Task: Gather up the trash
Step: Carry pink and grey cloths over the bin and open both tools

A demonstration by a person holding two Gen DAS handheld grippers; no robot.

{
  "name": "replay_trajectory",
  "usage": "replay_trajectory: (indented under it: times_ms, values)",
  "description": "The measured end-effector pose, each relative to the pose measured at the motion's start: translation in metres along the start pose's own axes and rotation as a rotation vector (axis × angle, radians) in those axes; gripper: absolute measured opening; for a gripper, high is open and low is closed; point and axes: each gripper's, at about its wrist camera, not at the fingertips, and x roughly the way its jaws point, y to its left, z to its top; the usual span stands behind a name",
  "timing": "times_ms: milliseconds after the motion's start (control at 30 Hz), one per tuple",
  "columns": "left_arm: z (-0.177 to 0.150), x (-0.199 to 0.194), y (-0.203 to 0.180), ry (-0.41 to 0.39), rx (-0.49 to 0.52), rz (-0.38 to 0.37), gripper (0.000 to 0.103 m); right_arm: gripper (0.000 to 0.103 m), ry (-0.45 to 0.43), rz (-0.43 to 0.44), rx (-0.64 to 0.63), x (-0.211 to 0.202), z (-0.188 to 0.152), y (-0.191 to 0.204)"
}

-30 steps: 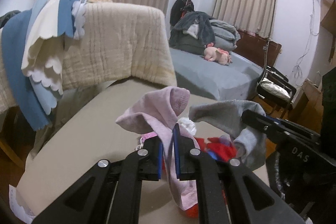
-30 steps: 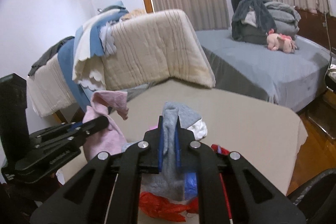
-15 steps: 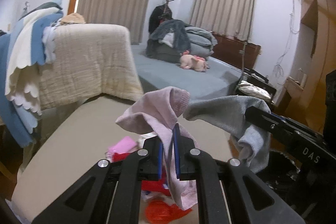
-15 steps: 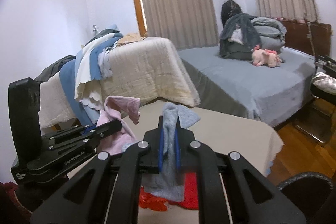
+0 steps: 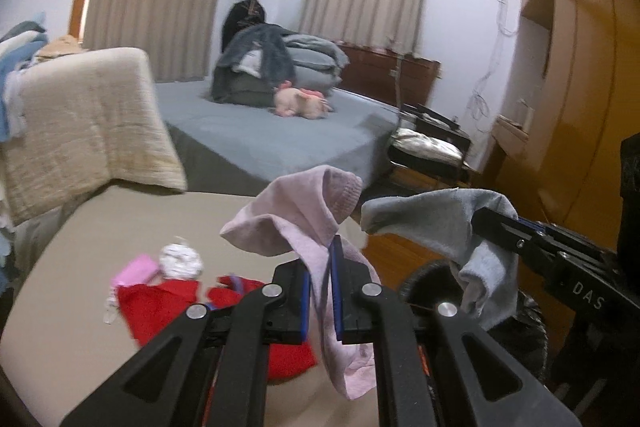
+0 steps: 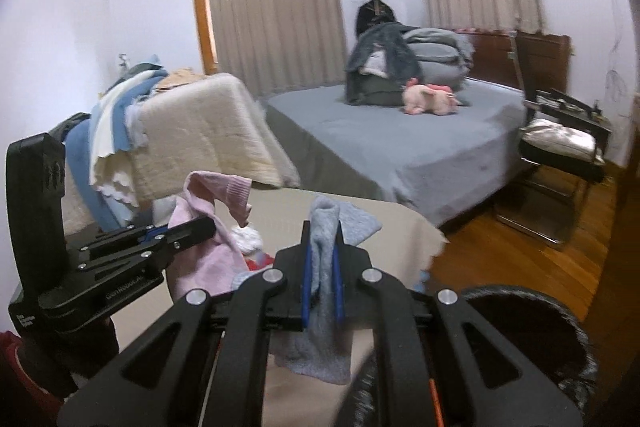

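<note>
Left tool [image 5: 320,271] clamped on pink sock [image 5: 304,215], right tool [image 6: 320,259] on grey sock [image 6: 324,227] (both dangling).

The right gripper [image 6: 321,259] pinches a grey sock [image 6: 320,307] above the beige table [image 6: 400,223]; the left gripper [image 6: 208,227] clamps a pink sock [image 6: 208,259] beside a black bin [image 6: 520,307].

Both grippers are matte black linkage frames with triangular cut-outs and round silver pivot screws, and each fingertip carries a thin blue pad. Seen from the left wrist camera, the right gripper [image 5: 496,223] shows white letters "DAS" along its side bar and small silver screws. From the right wrist camera, the left gripper [image 6: 210,225] has a tall black block behind it, faint white lettering on its side, and a dark red sleeve [image 6: 16,375] below it.
</note>
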Motion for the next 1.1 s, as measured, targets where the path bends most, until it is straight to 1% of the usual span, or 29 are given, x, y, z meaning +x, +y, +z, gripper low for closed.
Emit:
replay_trajectory:
  times_ms: [500,733,767,800,833,867,900,933,967,1000,1033,1067,1100]
  values:
    - [-0.031,0.055,-0.107,0.103,0.098,-0.211,0.009,0.008,0.073,-0.245,0.105,-0.051,-0.062,-0.094]
    - [-0.050,0.080,-0.146,0.169,0.134,-0.297,0.009,0.009,0.117,-0.327,0.142,-0.057,-0.088,-0.126]
    - [-0.051,0.083,-0.148,0.178,0.136,-0.308,0.009,0.012,0.126,-0.336,0.148,-0.057,-0.092,-0.129]
    - [-0.053,0.085,-0.152,0.188,0.139,-0.319,0.010,0.013,0.133,-0.346,0.154,-0.058,-0.096,-0.133]
    - [-0.054,0.086,-0.154,0.192,0.140,-0.325,0.014,0.014,0.143,-0.358,0.160,-0.058,-0.100,-0.137]
    - [-0.055,0.088,-0.156,0.201,0.140,-0.335,0.017,0.022,0.152,-0.369,0.166,-0.058,-0.104,-0.140]
    - [-0.056,0.090,-0.156,0.210,0.141,-0.337,0.028,0.027,0.159,-0.379,0.173,-0.059,-0.107,-0.143]
    - [-0.058,0.090,-0.156,0.215,0.139,-0.336,0.039,0.034,0.162,-0.385,0.180,-0.059,-0.110,-0.146]
    - [-0.058,0.091,-0.154,0.216,0.137,-0.336,0.041,0.040,0.162,-0.390,0.189,-0.060,-0.112,-0.148]
    - [-0.059,0.090,-0.152,0.221,0.135,-0.335,0.043,0.042,0.162,-0.395,0.195,-0.061,-0.114,-0.149]
    - [-0.059,0.090,-0.149,0.225,0.133,-0.329,0.043,0.048,0.162,-0.399,0.195,-0.062,-0.115,-0.152]
    - [-0.059,0.089,-0.147,0.224,0.133,-0.323,0.044,0.056,0.159,-0.406,0.194,-0.063,-0.116,-0.151]
    - [-0.058,0.087,-0.143,0.222,0.131,-0.314,0.045,0.061,0.153,-0.413,0.193,-0.063,-0.116,-0.151]
